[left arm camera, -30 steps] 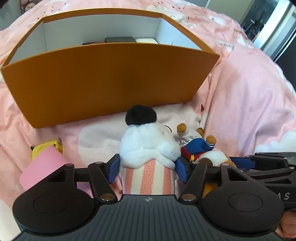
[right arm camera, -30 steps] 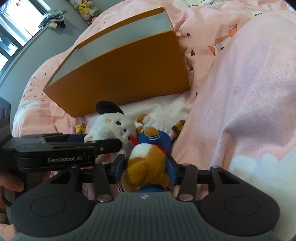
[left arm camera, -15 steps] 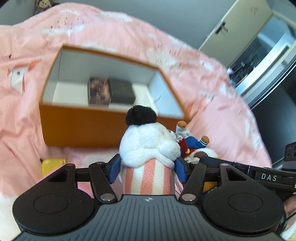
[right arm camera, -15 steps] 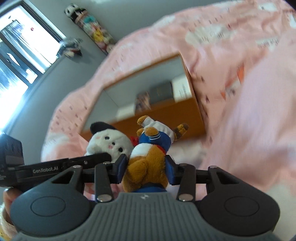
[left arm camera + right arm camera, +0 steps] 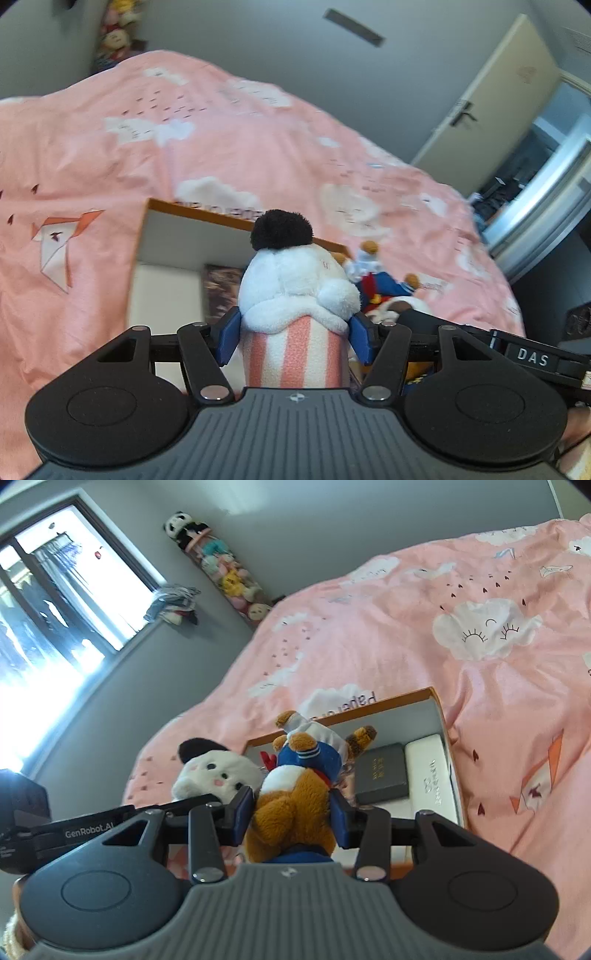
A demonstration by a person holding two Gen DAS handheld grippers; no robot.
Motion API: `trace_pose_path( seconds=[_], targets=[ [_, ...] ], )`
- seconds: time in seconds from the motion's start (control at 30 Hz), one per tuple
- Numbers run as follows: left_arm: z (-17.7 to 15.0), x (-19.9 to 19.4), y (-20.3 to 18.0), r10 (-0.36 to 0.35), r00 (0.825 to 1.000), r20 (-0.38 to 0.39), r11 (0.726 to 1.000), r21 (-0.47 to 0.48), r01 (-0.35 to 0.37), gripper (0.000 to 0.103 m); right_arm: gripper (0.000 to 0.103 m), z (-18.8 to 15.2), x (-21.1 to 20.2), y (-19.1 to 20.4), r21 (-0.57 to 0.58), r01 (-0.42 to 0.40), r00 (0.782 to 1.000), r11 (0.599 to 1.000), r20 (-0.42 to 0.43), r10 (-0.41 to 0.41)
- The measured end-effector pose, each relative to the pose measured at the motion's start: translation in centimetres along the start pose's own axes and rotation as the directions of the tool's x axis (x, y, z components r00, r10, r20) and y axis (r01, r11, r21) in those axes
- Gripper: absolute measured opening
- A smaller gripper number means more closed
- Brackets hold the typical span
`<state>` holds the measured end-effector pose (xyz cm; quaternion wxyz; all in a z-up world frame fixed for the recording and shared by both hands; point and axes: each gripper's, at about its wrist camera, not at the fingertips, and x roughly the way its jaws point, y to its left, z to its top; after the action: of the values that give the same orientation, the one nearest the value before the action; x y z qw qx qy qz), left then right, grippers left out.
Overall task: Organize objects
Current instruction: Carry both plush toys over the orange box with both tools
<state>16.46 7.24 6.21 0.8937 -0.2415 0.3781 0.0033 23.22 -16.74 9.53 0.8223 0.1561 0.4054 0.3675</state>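
The left gripper (image 5: 295, 328) is clamped on a white plush (image 5: 295, 291) with a black pompom and a pink-striped base, blue pads pressing both its sides. 1 second ago it sat low on the pink bedspread (image 5: 184, 147) facing the orange box's (image 5: 192, 214) front wall; now it is raised and looks down into the box, with the plush held above the open top. Inside, a patterned booklet (image 5: 218, 291) lies on the white floor. The right gripper (image 5: 291, 808) is closed on a brown plush in a blue sailor suit (image 5: 299, 775), just beside the white one, and has risen likewise from the bedspread to over the box. Under it lie a dark case (image 5: 380, 771) and a white case (image 5: 432, 771), side by side against the box's right wall.
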Motion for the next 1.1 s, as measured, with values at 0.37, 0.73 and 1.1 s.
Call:
trace_pose_path(
  seconds=[0.37,0.73,1.1],
  targets=[
    [0.2,5.0,3.9,0.001,0.996,-0.086,0.996,-0.085,-0.009,0.069,0.046,1.2,5.1,-1.9,-0.103,0.176,0.984,0.979,0.01,-0.176],
    [-0.3,7.1,4.4,0.007,0.992,-0.125,0.997,-0.077,-0.016,0.069,0.046,1.2,7.6,-1.2,-0.251,0.303,0.953,0.919,0.049,-0.3],
    [-1.1,9.0,4.4,0.019,0.992,-0.129,0.998,-0.056,-0.026,0.069,0.046,-1.1,10.8,-2.3,-0.227,0.271,0.95,0.935,-0.093,-0.298]
  ],
)
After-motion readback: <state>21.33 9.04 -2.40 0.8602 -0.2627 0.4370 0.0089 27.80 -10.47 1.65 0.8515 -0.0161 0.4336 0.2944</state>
